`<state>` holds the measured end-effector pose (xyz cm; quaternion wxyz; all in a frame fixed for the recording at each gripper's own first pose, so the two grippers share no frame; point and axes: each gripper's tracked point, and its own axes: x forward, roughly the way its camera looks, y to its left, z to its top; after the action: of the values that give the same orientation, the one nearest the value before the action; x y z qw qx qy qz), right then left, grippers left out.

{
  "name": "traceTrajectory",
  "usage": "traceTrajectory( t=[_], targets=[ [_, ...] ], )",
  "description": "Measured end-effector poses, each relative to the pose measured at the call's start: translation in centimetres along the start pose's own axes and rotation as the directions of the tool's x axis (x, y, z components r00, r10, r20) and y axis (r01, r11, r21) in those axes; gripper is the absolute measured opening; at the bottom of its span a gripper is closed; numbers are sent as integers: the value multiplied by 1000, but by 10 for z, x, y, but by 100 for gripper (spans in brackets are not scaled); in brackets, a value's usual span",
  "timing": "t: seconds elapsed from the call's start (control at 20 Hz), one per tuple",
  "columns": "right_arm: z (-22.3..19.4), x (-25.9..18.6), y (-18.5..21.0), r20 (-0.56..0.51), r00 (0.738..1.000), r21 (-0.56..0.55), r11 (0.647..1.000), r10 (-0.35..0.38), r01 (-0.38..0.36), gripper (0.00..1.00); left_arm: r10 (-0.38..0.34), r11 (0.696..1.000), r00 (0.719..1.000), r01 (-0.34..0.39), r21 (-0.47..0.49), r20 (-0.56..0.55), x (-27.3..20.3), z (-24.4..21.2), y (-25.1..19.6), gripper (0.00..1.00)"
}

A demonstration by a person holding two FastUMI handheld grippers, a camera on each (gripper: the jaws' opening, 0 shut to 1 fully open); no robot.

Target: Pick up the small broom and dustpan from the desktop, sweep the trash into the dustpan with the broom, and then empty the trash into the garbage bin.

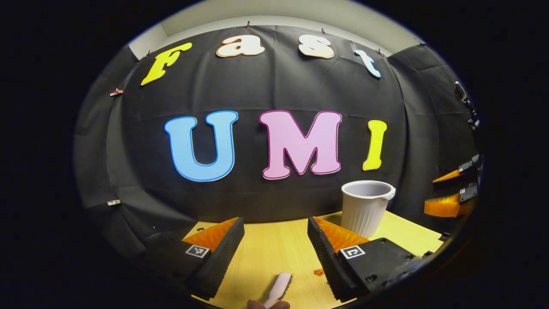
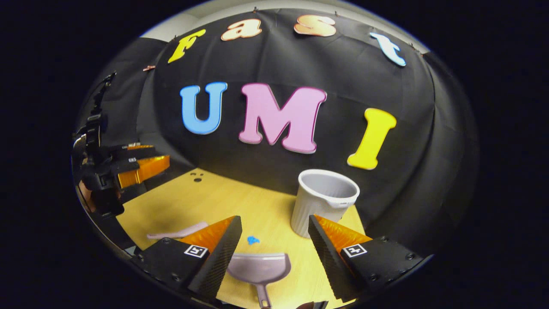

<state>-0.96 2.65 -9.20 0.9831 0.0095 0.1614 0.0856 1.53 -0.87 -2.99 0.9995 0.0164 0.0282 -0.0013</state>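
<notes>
The small pale broom point(image 1: 279, 287) lies on the yellow desktop just below my left gripper point(image 1: 276, 223), which hangs open above it and touches nothing. The same broom point(image 2: 178, 233) shows at the left in the right gripper view. A grey dustpan point(image 2: 259, 268) rests on the desk with its handle toward me, below my open right gripper point(image 2: 274, 219). A blue scrap of trash point(image 2: 253, 240) lies just beyond the pan's mouth. An orange scrap point(image 1: 318, 272) sits beside the left gripper's right finger. The white ribbed garbage bin point(image 2: 326, 206) point(image 1: 366, 206) stands upright at the back right.
The desktop point(image 2: 193, 201) ends at the black cloth wall close behind the bin. Small dark holes point(image 2: 197, 178) mark its far left corner. The right gripper point(image 1: 441, 191) hovers at the far right of the left gripper view; the left gripper point(image 2: 150, 158) hovers far left in the right gripper view.
</notes>
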Motion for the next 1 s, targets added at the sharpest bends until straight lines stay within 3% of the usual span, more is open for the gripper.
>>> traceTrajectory(
  t=[0.1,0.25,0.4,0.6,1.0],
  targets=[
    [-37,1,4,-116,993,2,1000,26,-26,98,4,1000,1000,-4,-4,-17,1,-8,0,95],
    [-95,4,17,-291,954,35,997,73,-65,97,9,1000,999,-9,-13,-41,2,-15,1,95],
    [-147,3,17,-429,901,28,998,69,-64,95,14,1000,999,-13,9,-47,0,-20,4,95],
    [-204,5,23,-580,811,36,996,84,-77,93,22,999,998,-20,32,-57,-3,-24,7,95],
    [-290,44,30,-735,671,27,993,98,-116,89,41,998,996,-38,40,-85,-9,-36,13,93]
  ],
)
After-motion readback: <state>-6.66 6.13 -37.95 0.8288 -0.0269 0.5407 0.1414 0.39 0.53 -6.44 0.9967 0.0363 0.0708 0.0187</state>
